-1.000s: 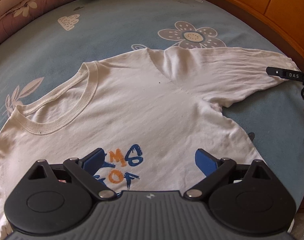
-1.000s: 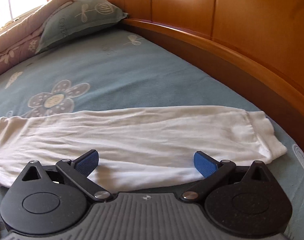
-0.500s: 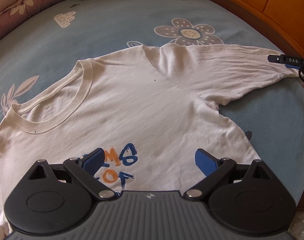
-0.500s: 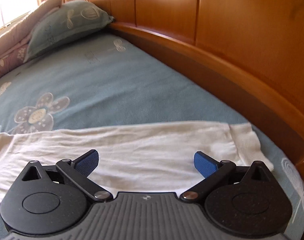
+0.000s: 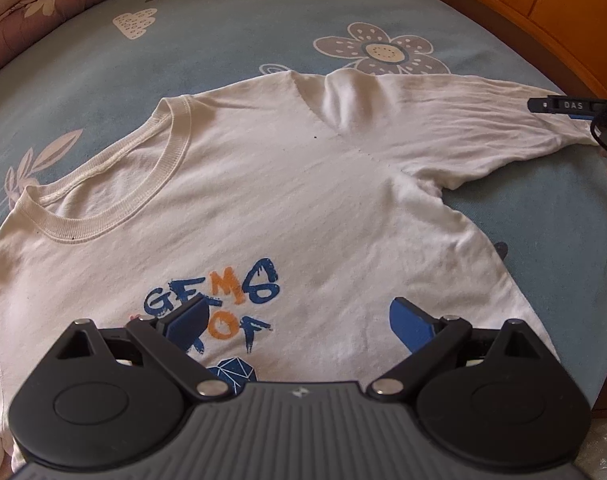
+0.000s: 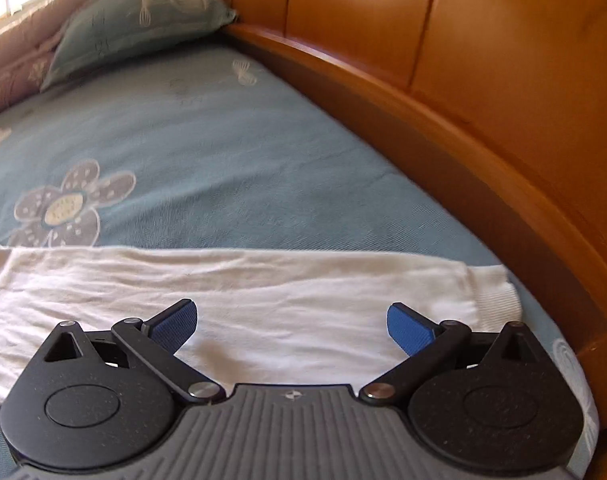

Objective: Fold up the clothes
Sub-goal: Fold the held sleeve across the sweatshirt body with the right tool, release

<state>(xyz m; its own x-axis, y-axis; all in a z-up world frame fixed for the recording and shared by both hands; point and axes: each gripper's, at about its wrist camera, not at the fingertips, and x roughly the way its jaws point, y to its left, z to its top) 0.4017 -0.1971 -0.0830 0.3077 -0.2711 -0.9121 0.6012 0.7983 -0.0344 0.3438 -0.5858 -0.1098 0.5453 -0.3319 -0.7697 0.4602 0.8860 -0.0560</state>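
— Fingers on the left gripper (image 5: 299, 320) stand spread wide with nothing between them, blue ribbed pads (image 5: 407, 324) hanging over the chest of the shirt (image 5: 303, 208). How does the right one stand?

— Same: the right gripper (image 6: 293, 326) is released, its pads (image 6: 407, 328) far apart, poised over the sleeve (image 6: 243, 304) without pinching it.

— Where does the shirt lie?

— Flat on the bed (image 5: 231, 40), front side up. In the left wrist view the collar (image 5: 115, 184) points up and to the left, so the body's long axis runs from lower right to upper left, and the hem is hidden behind the gripper.

— And the sleeve?

— It is stretched out to the right, away from the body, its long axis nearly level across the right wrist view. The cuff (image 6: 491, 296) ends near the wooden bed frame (image 6: 463, 152).

— What about the cloth?

— Soft white knit, lightly creased, with a puckered fold at the shoulder (image 5: 343, 100). Collar and cuff are ribbed bands. On the chest there is a print (image 5: 223, 300) of brushy blue and orange letters, with a blue faceted shape below it, partly covered.

— And beneath it?

— A grey-blue woven bedsheet with a big petalled flower (image 5: 379, 52) just above the shoulder. A teal pillow (image 6: 143, 16) sits at the far end, and the frame is smooth orange-brown wood, curved along the mattress.
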